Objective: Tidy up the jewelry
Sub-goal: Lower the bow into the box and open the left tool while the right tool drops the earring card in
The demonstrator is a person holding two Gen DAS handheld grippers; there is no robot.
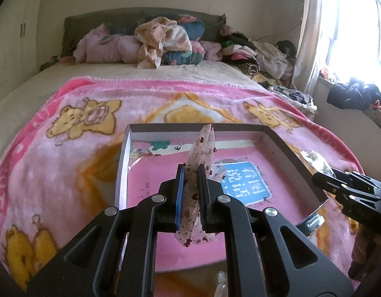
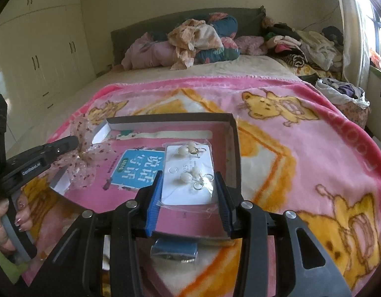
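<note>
Left gripper [image 1: 191,173]: jaws clamped on sheer pink bow [image 1: 202,148] w/ dark red specks, held above shallow grey-walled box [image 1: 284,146].
Right gripper [image 2: 189,185]: pinching clear sleeve w/ white earring card [image 2: 188,173], over box's right side.
Right-wrist view only: pearl-like drops, small metal rings on card; hand [image 2: 7,220] on left handle; white wardrobe [image 2: 42,57].
Left-wrist view only: bright window [image 1: 358,24].
Box floor: glossy pink, blue label. Fleece bear-print blanket [image 2: 301,148] beneath.

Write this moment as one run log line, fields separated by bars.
left gripper: shut on sheer bow | right gripper: holds earring card | both over box
</note>
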